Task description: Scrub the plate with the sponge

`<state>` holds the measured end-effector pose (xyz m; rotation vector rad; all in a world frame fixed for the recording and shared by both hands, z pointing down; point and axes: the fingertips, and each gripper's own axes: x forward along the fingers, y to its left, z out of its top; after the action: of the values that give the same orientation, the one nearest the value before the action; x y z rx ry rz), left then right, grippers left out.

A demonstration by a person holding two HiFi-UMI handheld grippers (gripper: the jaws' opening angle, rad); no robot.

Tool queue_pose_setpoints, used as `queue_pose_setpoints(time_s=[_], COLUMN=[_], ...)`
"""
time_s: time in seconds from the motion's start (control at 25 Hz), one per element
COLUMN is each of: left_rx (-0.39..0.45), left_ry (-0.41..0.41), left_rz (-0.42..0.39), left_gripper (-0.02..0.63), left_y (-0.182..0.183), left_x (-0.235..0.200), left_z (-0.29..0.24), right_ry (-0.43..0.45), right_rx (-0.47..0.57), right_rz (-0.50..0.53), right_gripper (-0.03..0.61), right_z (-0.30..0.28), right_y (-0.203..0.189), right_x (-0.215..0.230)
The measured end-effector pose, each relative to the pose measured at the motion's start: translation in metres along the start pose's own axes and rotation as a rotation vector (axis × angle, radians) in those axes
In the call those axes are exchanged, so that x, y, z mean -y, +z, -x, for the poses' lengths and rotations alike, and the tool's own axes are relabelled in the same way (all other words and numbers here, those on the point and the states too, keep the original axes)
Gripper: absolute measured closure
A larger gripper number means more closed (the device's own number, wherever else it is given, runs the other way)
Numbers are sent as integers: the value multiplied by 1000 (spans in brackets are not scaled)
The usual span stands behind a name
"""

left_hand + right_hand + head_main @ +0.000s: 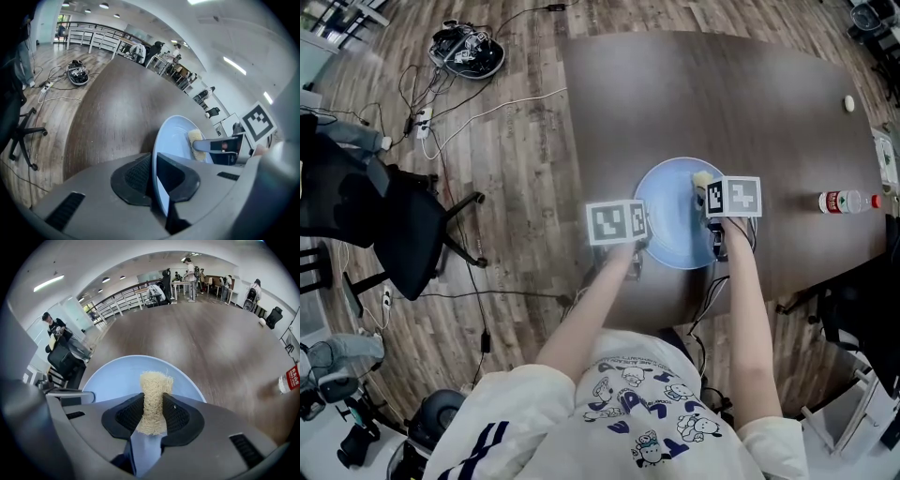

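Note:
A light blue plate (668,217) lies on the dark wooden table (750,112) in front of the person. My left gripper (153,180) is shut on the plate's (174,140) near left rim, which runs edge-on between the two pads. My right gripper (153,414) is shut on a pale yellow fibrous sponge (153,397), squeezed narrow between the pads. The sponge's free end rests on the plate (117,378), toward its right side. In the head view the sponge (701,179) peeks out beyond the right gripper's marker cube. From the left gripper view the sponge (197,140) shows lying on the plate's far side.
A water bottle with a red label (846,202) lies on the table to the right. A small white object (849,103) sits near the far right edge. A black office chair (403,230) stands on the floor at left, with cables (441,112) and a device (469,52) beyond.

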<state>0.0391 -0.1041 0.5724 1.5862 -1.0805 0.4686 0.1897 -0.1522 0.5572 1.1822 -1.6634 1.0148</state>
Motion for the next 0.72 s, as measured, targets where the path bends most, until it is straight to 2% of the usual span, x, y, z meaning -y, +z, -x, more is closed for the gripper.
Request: queue_pose_setpoints(time_s=[0.72], left_rx=[13], left_ry=[6], left_rz=[25], left_gripper=[583], left_y=[0], left_x=[-1], left_z=[-2], right_ry=[-75], right_rx=[-39], right_rz=[-10], right_gripper=[459], right_z=[17], right_y=[-44], right_x=[26])
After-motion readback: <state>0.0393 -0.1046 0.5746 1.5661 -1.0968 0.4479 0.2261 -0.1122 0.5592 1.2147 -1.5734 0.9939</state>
